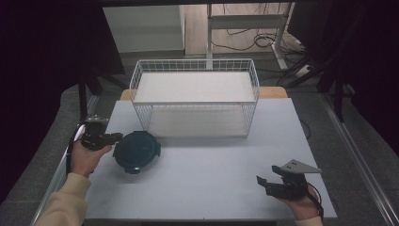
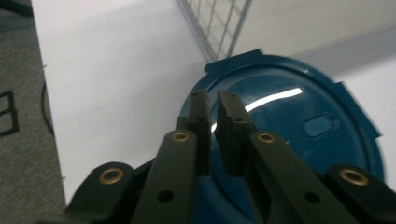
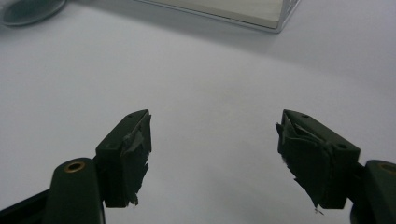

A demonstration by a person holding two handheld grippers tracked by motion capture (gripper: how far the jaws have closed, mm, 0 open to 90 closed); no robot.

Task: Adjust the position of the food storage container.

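In the high view, the left tongs meet the left rim of the round blue lid lying on the bench before the wire basket; the right tongs gape, holding nothing. In the left gripper view, the jaws are nearly together, apparently pinching the lid's glossy edge. In the right gripper view, the jaws stand apart over bare bench.

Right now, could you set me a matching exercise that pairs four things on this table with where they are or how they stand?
Things:
1. left gripper
2. right gripper
3. blue lid
4. wire basket

States:
A. far side of the table, on its side
B. jaws wide apart over bare tabletop
C. jaws nearly together over the lid's rim
D. flat, front left of the basket

Pairs: 1-C, 2-B, 3-D, 4-A
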